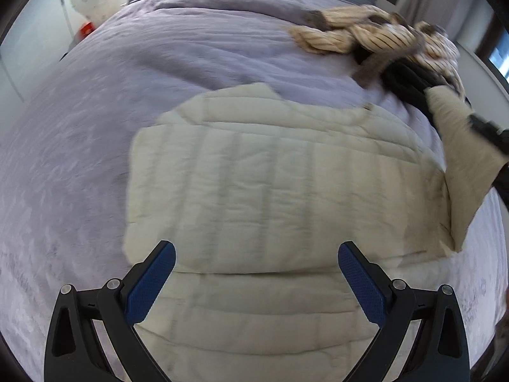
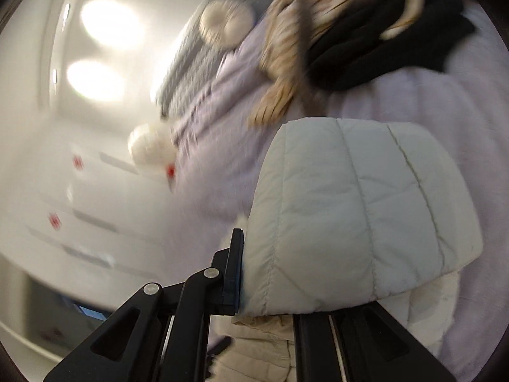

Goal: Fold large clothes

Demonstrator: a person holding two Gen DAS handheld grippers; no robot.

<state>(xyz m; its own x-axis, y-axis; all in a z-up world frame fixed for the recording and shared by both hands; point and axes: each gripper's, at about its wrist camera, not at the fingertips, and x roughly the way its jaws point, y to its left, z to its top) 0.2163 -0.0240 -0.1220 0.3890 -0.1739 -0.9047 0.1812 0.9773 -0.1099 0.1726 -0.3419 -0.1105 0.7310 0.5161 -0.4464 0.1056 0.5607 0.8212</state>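
Right gripper clamping quilted jacket

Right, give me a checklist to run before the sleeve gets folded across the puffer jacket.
1. Right tool clamped on the cream sleeve: ok, quilted fabric is pinched between its fingers.
2. Left tool free: ok, open and holding nothing above the jacket.
3. Puffer jacket body spread flat on the purple bedspread: ok.
4. Landing area on the jacket body uncluttered: ok.
5. Striped garment and black garment away from the jacket: cannot tell, they lie close to its far right corner.
6. Sleeve free of twist: cannot tell, blurred.
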